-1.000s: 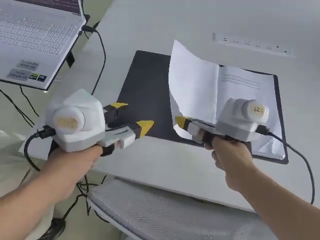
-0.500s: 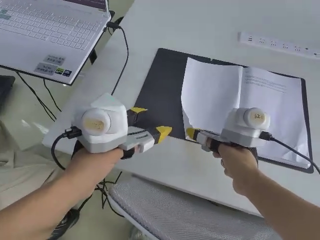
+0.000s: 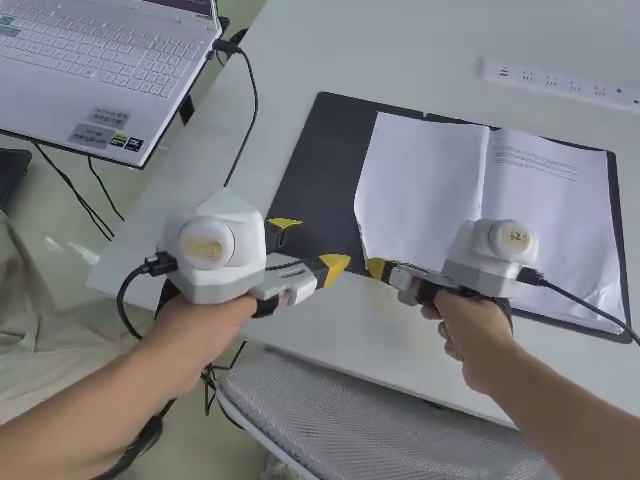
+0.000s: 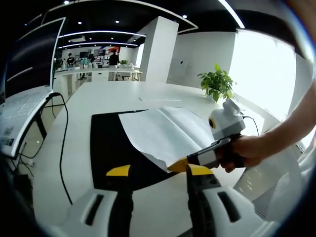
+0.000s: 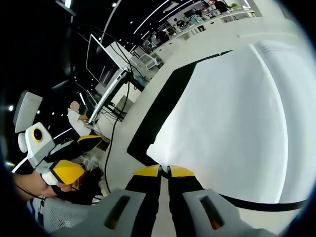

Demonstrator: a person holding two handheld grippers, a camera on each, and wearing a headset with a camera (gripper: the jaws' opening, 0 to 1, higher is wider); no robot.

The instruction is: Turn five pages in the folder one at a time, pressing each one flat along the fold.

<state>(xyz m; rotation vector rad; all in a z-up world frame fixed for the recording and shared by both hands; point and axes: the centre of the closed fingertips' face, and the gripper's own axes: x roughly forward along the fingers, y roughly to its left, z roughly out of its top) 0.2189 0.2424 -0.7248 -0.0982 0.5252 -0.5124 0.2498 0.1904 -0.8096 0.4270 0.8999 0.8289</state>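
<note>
At the near edge of the bench, your right gripper pinches the lower corner of the lifted page over the open folder. Your left gripper hovers beside it, jaws wide. Pull too hard and the sheet may tear at the fold or crease.

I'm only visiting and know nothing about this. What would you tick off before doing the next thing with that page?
1. The right hand-held gripper is shut on the lower corner of the page: ok.
2. Just one sheet is pinched: cannot tell.
3. The left hand-held gripper is open and free to press: ok.
4. The page lies flat on the left cover of the folder: not ok, it bows above the cover.
5. The left cover is bare where the page will land: ok.
</note>
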